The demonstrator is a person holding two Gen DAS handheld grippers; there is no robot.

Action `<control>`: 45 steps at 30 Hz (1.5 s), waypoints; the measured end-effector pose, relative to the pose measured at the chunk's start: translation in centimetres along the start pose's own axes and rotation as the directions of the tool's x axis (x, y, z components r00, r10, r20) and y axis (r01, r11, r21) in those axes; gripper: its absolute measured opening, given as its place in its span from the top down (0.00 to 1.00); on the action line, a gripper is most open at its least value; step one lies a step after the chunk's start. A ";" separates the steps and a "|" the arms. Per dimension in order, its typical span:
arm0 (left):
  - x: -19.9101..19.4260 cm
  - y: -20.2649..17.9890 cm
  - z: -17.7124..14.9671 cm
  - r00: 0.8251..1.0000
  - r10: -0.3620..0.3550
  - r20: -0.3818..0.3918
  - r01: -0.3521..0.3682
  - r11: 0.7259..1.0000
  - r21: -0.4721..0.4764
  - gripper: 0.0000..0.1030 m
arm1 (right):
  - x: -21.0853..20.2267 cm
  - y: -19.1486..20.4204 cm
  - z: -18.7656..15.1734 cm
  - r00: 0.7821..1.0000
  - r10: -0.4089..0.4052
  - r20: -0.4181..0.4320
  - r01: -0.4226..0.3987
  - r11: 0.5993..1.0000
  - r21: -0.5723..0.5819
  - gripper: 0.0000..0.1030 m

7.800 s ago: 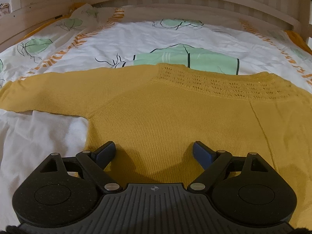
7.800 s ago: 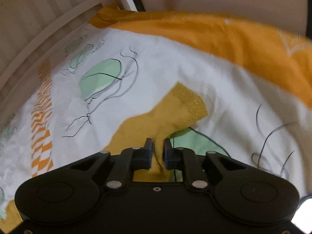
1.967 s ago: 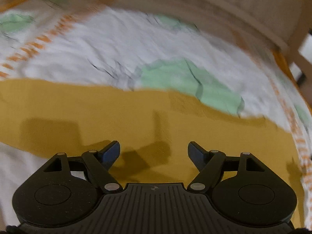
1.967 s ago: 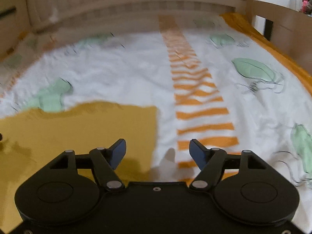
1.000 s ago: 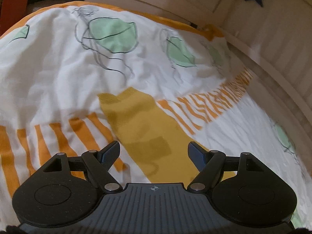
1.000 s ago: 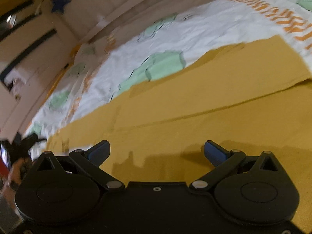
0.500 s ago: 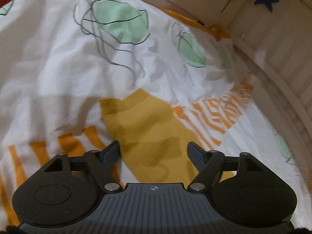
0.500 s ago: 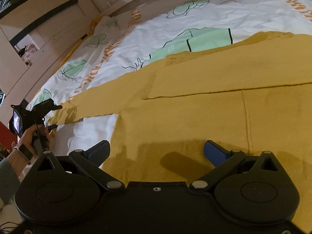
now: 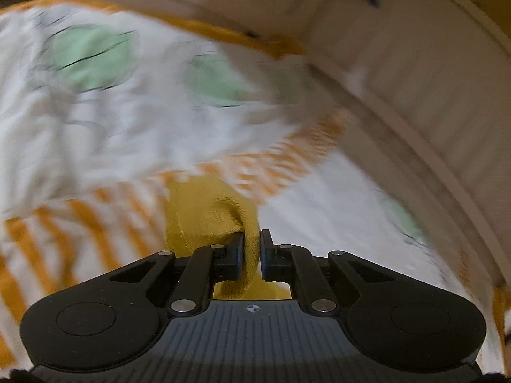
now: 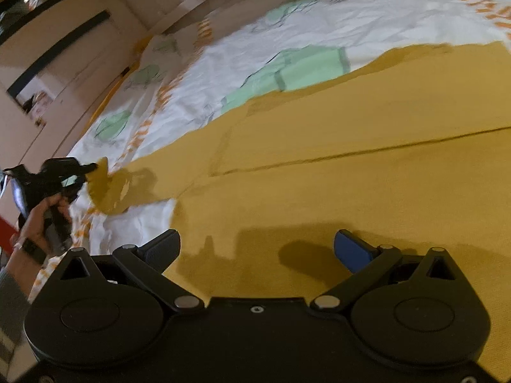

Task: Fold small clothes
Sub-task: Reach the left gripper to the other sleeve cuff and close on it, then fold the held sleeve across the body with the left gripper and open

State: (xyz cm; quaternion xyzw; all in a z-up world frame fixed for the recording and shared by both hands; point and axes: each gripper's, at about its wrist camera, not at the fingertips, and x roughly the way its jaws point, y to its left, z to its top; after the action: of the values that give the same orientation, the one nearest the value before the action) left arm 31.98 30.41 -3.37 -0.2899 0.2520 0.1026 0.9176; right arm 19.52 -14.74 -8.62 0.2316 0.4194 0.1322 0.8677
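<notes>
A mustard-yellow knit sweater [image 10: 367, 172] lies flat on the bed, with one sleeve folded across its body. My left gripper [image 9: 252, 252] is shut on the cuff of the other sleeve [image 9: 207, 210] and lifts it off the sheet. In the right wrist view the left gripper [image 10: 86, 169] shows at the far left, holding the raised sleeve end [image 10: 108, 185]. My right gripper [image 10: 255, 249] is open and empty, low over the sweater's body.
The bed has a white sheet [image 10: 303, 28] with green leaf prints and orange stripes. A wooden slatted bed rail [image 9: 415, 79] curves around the far side. The person's left hand [image 10: 38, 217] holds the left gripper at the bed's edge.
My left gripper has closed on the sleeve cuff and lifted it; it was open over the cuff half a second ago. My right gripper stays open over the sweater.
</notes>
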 end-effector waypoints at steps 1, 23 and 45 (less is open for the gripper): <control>-0.2 -1.3 -0.2 1.000 -0.024 -0.001 0.024 0.999 0.025 0.91 | -0.5 -0.6 0.3 1.000 -0.010 0.009 0.010 1.000 0.001 0.00; -1.7 -22.8 -16.8 0.873 -0.321 -0.368 0.454 0.810 0.371 0.91 | -6.6 -10.2 5.2 0.974 -0.225 0.038 0.220 0.970 0.100 0.00; -3.4 -23.4 -22.7 0.855 -0.019 -0.519 0.365 0.732 0.575 0.71 | -4.3 -10.2 4.2 0.949 -0.315 -0.025 0.313 0.948 -0.058 0.00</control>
State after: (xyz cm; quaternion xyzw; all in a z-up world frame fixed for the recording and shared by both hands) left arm 27.75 -1.95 -6.42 0.0087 0.4579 -0.1661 0.8733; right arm 20.51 -26.55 -8.71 0.1366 0.4621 0.0075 0.8762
